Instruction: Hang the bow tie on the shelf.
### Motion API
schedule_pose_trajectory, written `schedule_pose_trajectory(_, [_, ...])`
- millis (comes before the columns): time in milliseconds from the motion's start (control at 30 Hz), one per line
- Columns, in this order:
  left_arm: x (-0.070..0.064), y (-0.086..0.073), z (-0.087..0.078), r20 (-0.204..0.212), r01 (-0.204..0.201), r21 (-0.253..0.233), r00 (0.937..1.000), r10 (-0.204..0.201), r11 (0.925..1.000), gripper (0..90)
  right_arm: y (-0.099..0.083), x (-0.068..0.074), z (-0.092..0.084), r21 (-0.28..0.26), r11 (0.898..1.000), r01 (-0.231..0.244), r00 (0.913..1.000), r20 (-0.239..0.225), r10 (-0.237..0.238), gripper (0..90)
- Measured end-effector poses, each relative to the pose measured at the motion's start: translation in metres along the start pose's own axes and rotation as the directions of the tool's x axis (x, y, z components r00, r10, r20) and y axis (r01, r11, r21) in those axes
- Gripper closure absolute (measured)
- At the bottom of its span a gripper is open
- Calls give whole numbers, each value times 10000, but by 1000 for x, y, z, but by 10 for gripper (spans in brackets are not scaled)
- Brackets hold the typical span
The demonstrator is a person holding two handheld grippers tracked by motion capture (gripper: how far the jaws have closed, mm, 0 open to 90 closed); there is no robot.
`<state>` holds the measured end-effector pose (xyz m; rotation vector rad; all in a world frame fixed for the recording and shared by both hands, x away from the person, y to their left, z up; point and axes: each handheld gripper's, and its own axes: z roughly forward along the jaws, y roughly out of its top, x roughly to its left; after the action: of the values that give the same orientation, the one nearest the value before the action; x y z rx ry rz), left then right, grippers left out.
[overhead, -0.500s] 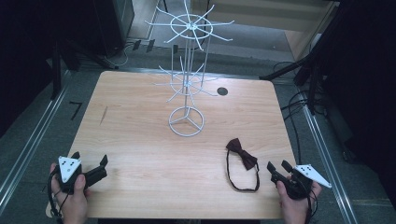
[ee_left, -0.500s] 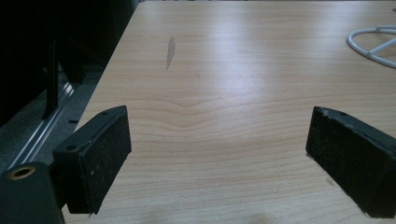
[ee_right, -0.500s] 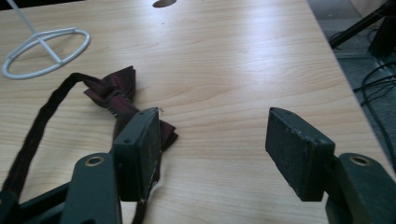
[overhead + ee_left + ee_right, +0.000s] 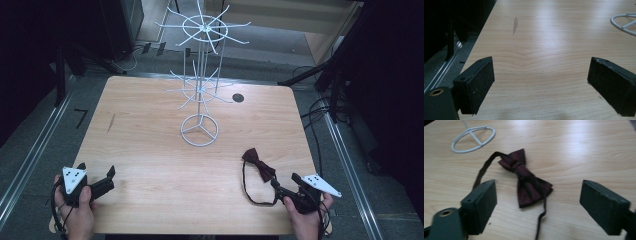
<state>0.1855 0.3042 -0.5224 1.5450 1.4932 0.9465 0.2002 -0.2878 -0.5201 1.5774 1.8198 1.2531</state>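
At the near edge of the table (image 4: 150,150) the left gripper (image 4: 97,180) rested in the person's hand at the left corner, its jaws spread wide with only bare wood between them. At the right corner the right gripper (image 4: 285,182) also stood wide open, holding nothing, aimed at the bow tie (image 4: 259,165) lying flat just ahead of it, its black strap looped alongside. Farther back, mid-table, stood the white wire rack (image 4: 200,90)

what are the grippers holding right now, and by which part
Nothing is held. The right gripper is open with the dark red bow tie lying on the table just ahead of its jaws; the left gripper is open over bare wood.
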Motion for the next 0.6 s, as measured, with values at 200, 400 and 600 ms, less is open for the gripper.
schedule_pose_trajectory(200, [-1, 0, 1, -12, -50, 48, 10000, 50, 10000, 77, 0, 12, 8, 566, 9981, 259, 9979, -599, -225, 14])
schedule_pose_trajectory(400, [-3, 0, 1, -16, -218, 134, 9998, 218, 9997, 77, -3, 18, 15, 1142, 9929, 331, 9963, -821, -238, 0])
schedule_pose_trajectory(600, [-3, 1, 2, 35, -197, 199, 9998, 196, 9996, 78, -8, 24, 25, 2092, 9756, 666, 9947, -911, -484, 0])
